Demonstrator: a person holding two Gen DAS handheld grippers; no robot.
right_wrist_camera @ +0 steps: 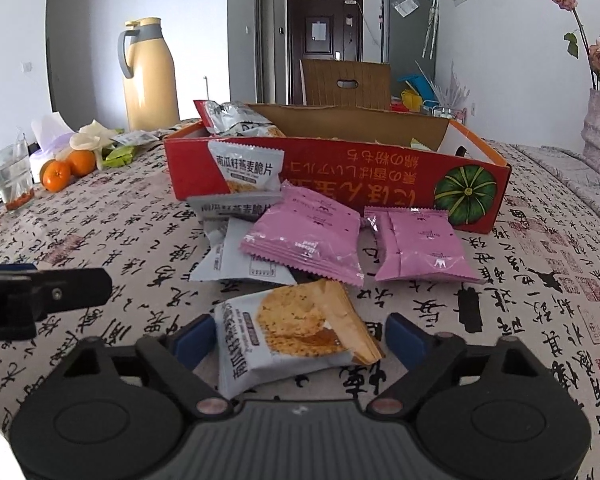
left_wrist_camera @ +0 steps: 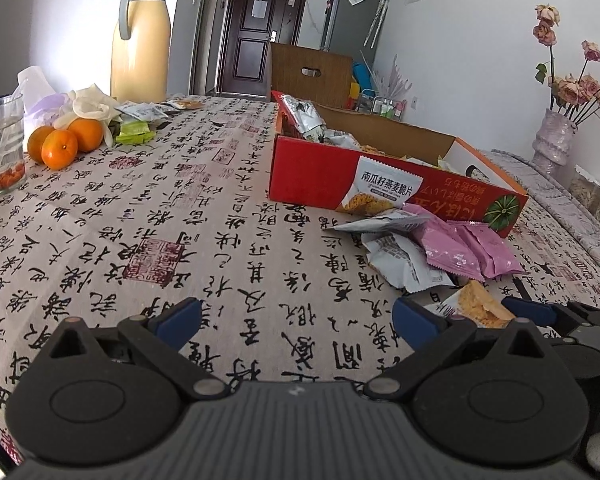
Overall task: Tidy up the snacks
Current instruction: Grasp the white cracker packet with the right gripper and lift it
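Two grippers, both with fingers spread: right gripper [right_wrist_camera: 298,338] straddles a cracker packet [right_wrist_camera: 296,336] without pinching, red box [right_wrist_camera: 340,184] at 12 o'clock; left gripper [left_wrist_camera: 296,316] empty over the bench [left_wrist_camera: 180,220].

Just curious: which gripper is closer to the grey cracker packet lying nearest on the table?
Right. The right gripper straddles the grey cracker packet, pads not yet touching; the left gripper sits open beside it.

The red box [right_wrist_camera: 340,176] hides most of its contents behind its near wall. At nine o'clock the frame cuts off the left tongs [right_wrist_camera: 40,292], whose jaws stay unseen.
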